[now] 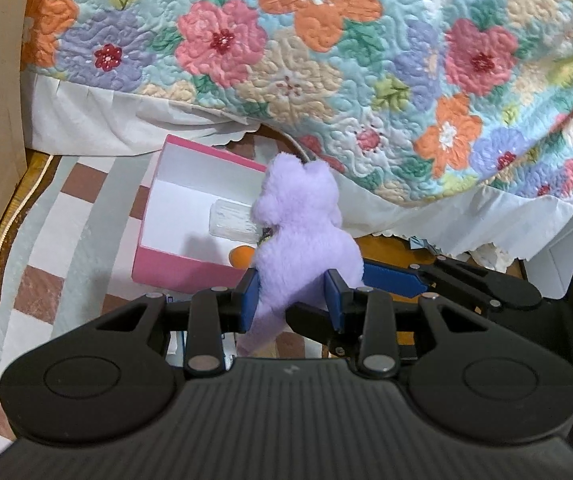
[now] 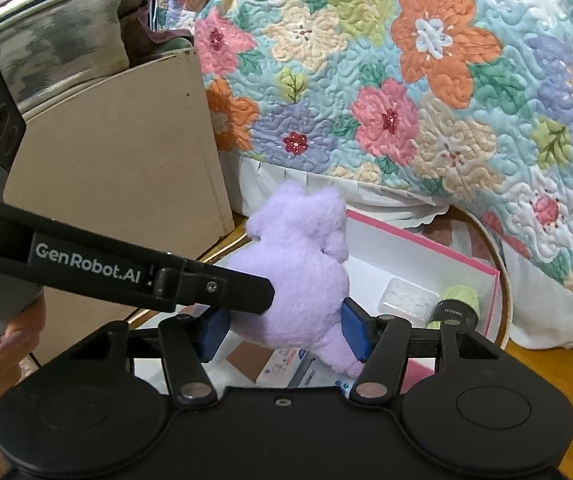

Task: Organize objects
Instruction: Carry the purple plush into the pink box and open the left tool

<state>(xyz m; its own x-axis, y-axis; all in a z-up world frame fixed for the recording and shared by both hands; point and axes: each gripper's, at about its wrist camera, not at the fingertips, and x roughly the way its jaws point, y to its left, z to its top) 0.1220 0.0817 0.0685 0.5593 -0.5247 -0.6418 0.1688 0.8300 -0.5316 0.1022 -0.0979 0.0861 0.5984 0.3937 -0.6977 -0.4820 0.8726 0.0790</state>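
Both tongs hold the same purple plush toy (image 1: 306,236) in the air, just in front of the open pink box (image 1: 174,268) that stands on the checked rug (image 1: 46,240) beside the bed. The left tongs (image 1: 292,300) are closed on the lower part of the toy, with the blue pads pressing into the fur on both sides. The right tongs (image 2: 284,330) also sit on each side of the toy's body, and they seem to squeeze it, though the fur hides the exact contact. I judge the step in hand to be placing the toy into the box, and to do it well one pair of tongs should let go first, so the soft body is not pulled between the two. The toy should then go to the free white floor of the box, away from the clear plastic case (image 2: 408,300) and the orange ball (image 1: 240,258) already inside. Much is hard to see: the toy covers part of the box, its face is turned away, and the dark cylinder (image 2: 456,312) with the pale green thing (image 2: 462,294) behind it cannot be identified. The small packets (image 2: 286,364) under the right tongs are partly cut off.
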